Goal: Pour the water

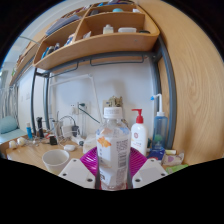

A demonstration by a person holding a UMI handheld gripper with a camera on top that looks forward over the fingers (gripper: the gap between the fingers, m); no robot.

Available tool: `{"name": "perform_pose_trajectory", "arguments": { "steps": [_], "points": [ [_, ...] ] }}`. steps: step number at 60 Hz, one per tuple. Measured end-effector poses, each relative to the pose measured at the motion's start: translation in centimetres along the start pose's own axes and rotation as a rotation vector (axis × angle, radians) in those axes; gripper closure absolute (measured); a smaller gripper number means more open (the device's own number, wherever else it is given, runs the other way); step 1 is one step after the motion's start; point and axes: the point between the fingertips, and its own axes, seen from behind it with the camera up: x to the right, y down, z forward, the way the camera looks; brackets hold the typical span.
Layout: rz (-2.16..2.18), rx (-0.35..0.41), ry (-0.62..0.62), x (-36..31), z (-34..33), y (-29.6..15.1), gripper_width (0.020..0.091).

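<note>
the gripper (113,170) is closed on a clear bottle (114,150), both pink pads (92,163) pressing its sides. the bottle stands upright between the fingers. a pump dispenser (139,133) stands on the bench (40,158) beyond.

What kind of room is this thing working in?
Probably a bathroom or washroom counter: a pump soap bottle, wooden shelves above, small toiletries about. The gripper has a water bottle between its fingers.

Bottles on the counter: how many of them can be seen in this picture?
2. A clear water bottle stands between the claw fingers. A white pump bottle stands beyond it, near the wall. Small items farther along the counter may hide others.
</note>
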Motion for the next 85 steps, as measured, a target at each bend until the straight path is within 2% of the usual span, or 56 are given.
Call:
{"name": "perform_pose_trajectory", "arguments": {
  "steps": [4, 15, 21, 22, 31, 40, 50, 58, 73, 85],
  "points": [
    [-0.002, -0.001, 0.003, -0.1, -0.1, -0.1, 0.072],
    [-0.002, -0.036, 0.031, -0.1, -0.4, 0.0, 0.056],
    [0.013, -0.051, 0.054, -0.5, -2.2, -0.2, 0.0246],
    [0.01, -0.053, 0.062, -0.5, -2.7, -0.2, 0.0235],
    [-0.011, -0.037, 0.171, -1.0, -8.9, -1.0, 0.0243],
    [0.001, -0.033, 0.165, -5.7, -14.3, -2.7, 0.0242],
    [-0.021, -0.09, 0.236, -9.6, -17.8, -3.9, 0.0233],
    [-0.058, -0.06, 0.299, -12.1, -20.0, -6.2, 0.0234],
    [-0.037, -0.024, 0.223, -17.8, -22.8, -7.4, 0.0236],
    [-0.028, -0.011, 0.209, -19.0, -24.6, -7.7, 0.0239]
  ]
}}
